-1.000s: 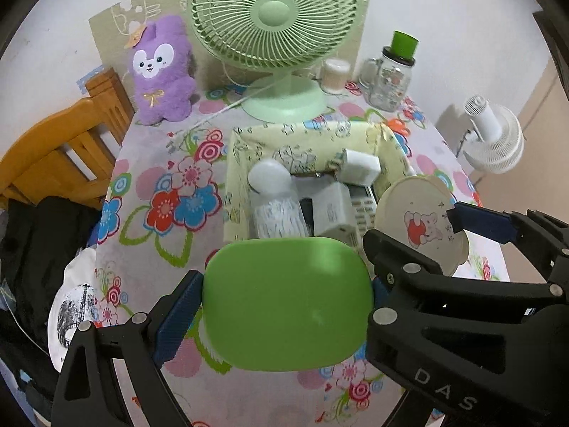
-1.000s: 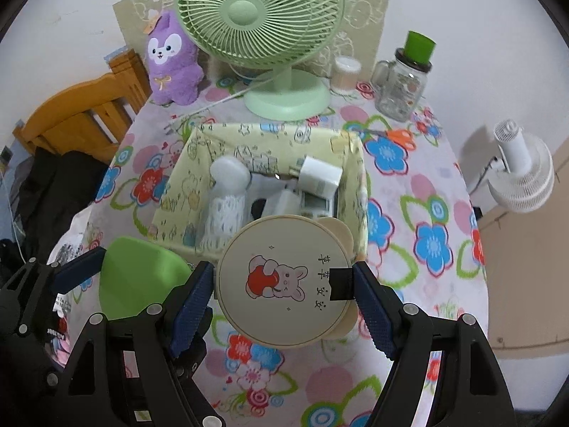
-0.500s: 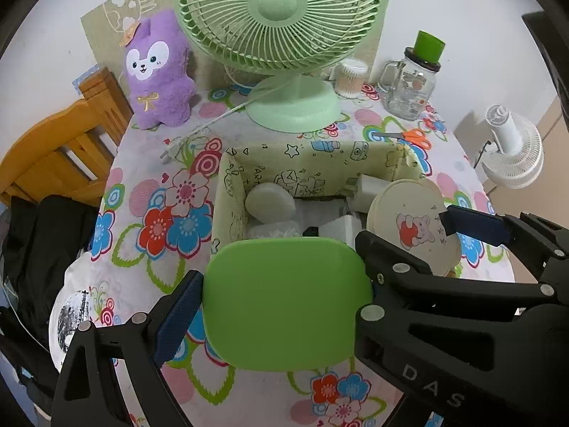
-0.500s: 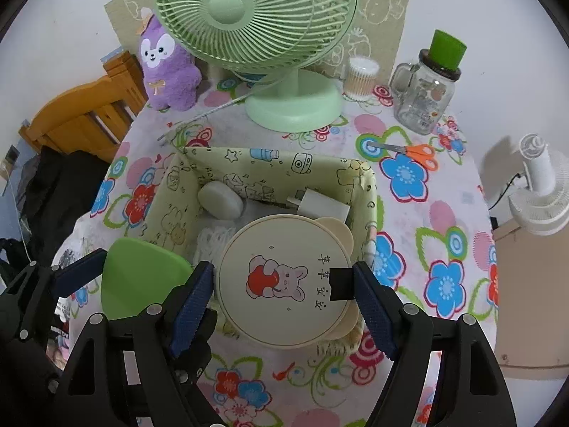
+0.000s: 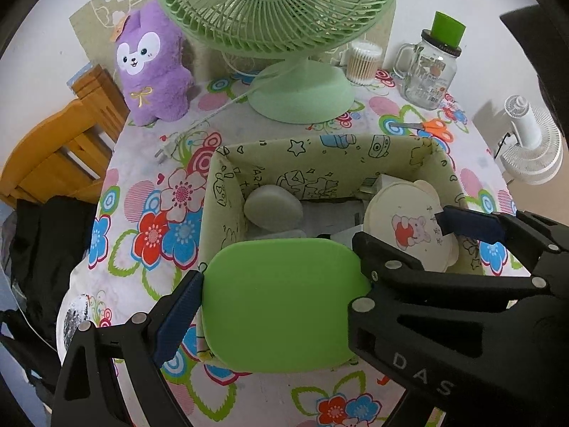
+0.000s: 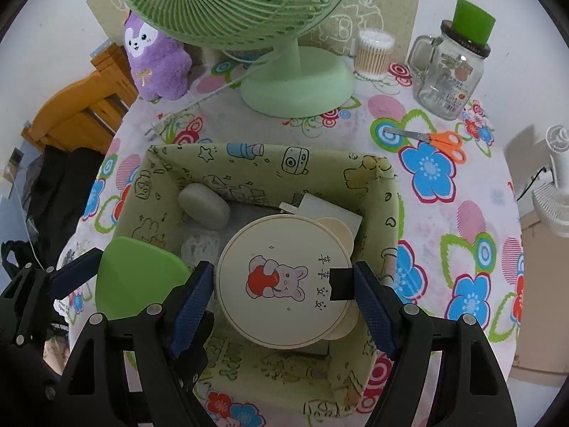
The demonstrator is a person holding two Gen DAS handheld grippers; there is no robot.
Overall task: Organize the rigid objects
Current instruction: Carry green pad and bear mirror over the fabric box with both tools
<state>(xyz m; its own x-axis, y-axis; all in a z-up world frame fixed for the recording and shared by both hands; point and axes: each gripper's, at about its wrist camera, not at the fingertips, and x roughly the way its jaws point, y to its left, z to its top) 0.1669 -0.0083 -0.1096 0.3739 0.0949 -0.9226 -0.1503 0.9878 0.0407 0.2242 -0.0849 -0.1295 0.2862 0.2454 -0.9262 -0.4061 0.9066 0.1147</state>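
Now that both hands have carried their loads forward from short of the yellow-green printed fabric storage box (image 6: 386,210) to above its interior, the left gripper (image 5: 281,288) clamps the flat green rounded plastic lid (image 5: 284,302) and the right gripper (image 6: 284,284) the round cream bear-print tin (image 6: 284,281), seemingly ready for lowering

Two fans (image 6: 249,17) (image 6: 554,199), one fabric box (image 6: 249,170), one jar (image 6: 451,71), one scissors (image 6: 437,140)

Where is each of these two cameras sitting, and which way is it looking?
Left wrist: sits on the left gripper, looking steeply down past its fingers and the green plate it clamps; the right gripper shows too.
Right wrist: sits on the right gripper, looking steeply down over its round bunny lid.
Shared: storage box, green fan, both held items.
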